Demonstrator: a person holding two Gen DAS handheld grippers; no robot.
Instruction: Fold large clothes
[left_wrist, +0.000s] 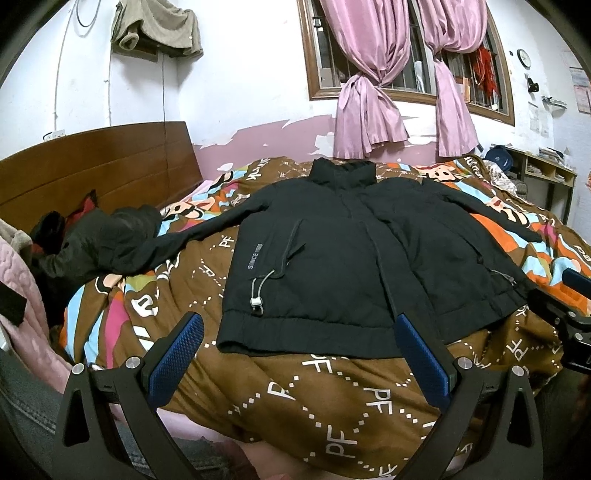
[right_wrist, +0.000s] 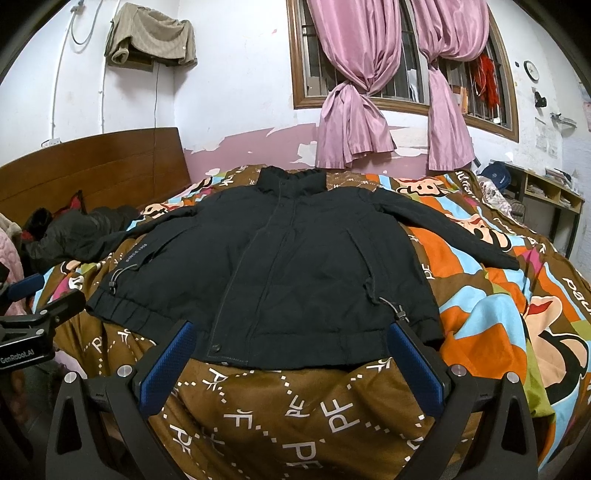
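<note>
A large black jacket (left_wrist: 332, 258) lies flat and face up on the bed, collar towards the window, both sleeves spread out sideways. It also shows in the right wrist view (right_wrist: 288, 273). My left gripper (left_wrist: 301, 336) is open and empty, held just short of the jacket's hem. My right gripper (right_wrist: 290, 339) is open and empty, also just short of the hem, its right fingertip near a drawcord toggle (right_wrist: 400, 315). Each gripper shows at the edge of the other's view: the right one (left_wrist: 565, 306), the left one (right_wrist: 33, 306).
The bed carries a brown patterned quilt (left_wrist: 295, 402). A wooden headboard (left_wrist: 92, 170) stands at the left, with a heap of dark clothes (left_wrist: 85, 240) below it. Pink curtains (left_wrist: 369, 92) hang at the window behind. A shelf unit (left_wrist: 546, 173) stands at the far right.
</note>
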